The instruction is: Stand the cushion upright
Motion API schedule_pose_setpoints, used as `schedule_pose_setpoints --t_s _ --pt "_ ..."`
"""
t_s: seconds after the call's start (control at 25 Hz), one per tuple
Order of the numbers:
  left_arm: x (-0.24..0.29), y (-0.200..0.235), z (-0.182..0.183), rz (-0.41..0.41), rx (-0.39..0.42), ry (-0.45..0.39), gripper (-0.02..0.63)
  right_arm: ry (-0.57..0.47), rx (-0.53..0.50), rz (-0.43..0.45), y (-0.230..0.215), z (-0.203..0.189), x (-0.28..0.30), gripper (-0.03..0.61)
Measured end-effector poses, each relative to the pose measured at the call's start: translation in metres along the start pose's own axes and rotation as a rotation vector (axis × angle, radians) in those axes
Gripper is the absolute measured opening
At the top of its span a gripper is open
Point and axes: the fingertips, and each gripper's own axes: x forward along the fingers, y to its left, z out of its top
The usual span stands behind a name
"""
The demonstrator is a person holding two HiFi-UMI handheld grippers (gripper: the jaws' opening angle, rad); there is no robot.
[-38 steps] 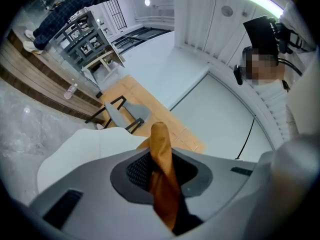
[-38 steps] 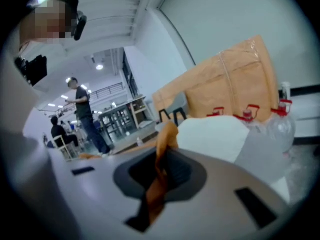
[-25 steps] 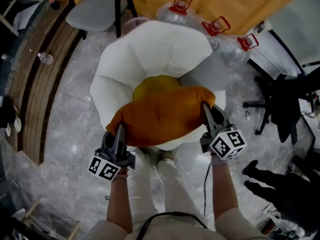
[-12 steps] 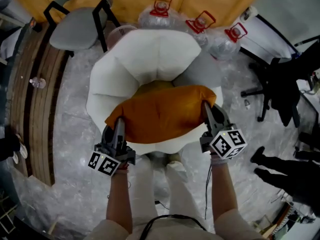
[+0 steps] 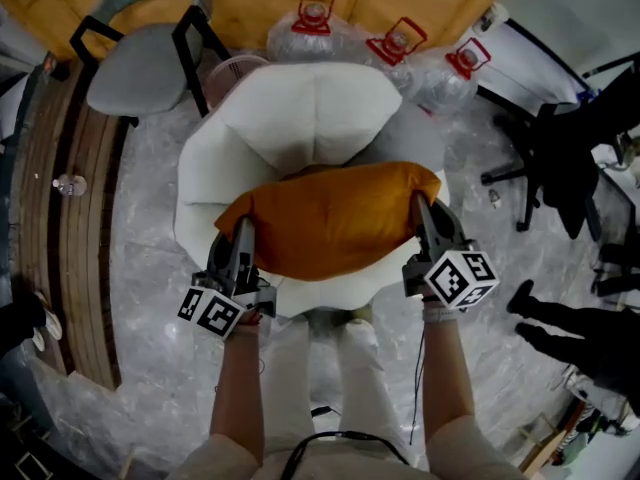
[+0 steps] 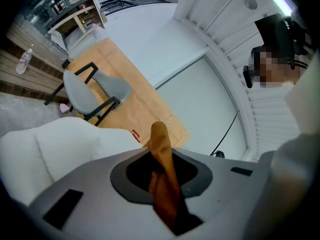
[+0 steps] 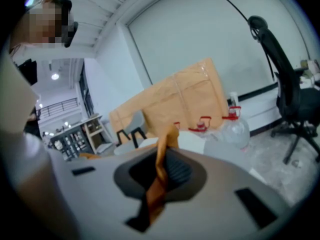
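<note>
The orange cushion [image 5: 330, 218] lies crosswise over the seat of the white armchair [image 5: 300, 108], its long side running left to right in front of the armchair's back. My left tongs [image 5: 243, 236] are clamped on its left corner and my right tongs [image 5: 421, 206] on its right corner. Each gripper view shows a fold of orange cloth pinched between the jaws. Both my forearms [image 5: 240, 368] reach straight out from my body toward the armchair's front edge, with the marker cubes turned up. The cushion hides the seat, so I cannot tell whether it rests there or hangs from the tongs. Behind the armchair stand three clear jugs [image 5: 392, 53] with red handles; how full they are I cannot make out. A grey chair [image 5: 135, 73] stands behind the armchair, off to its left.
</note>
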Motion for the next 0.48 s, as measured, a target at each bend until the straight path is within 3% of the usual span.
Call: schedule_pose_setpoints --t_s 0.48 --pt "0.049 0.023 0.017 0.009 -0.051 0.023 0.089 -0.023 0.006 -0.047 -0.011 0.018 0.040 0.031"
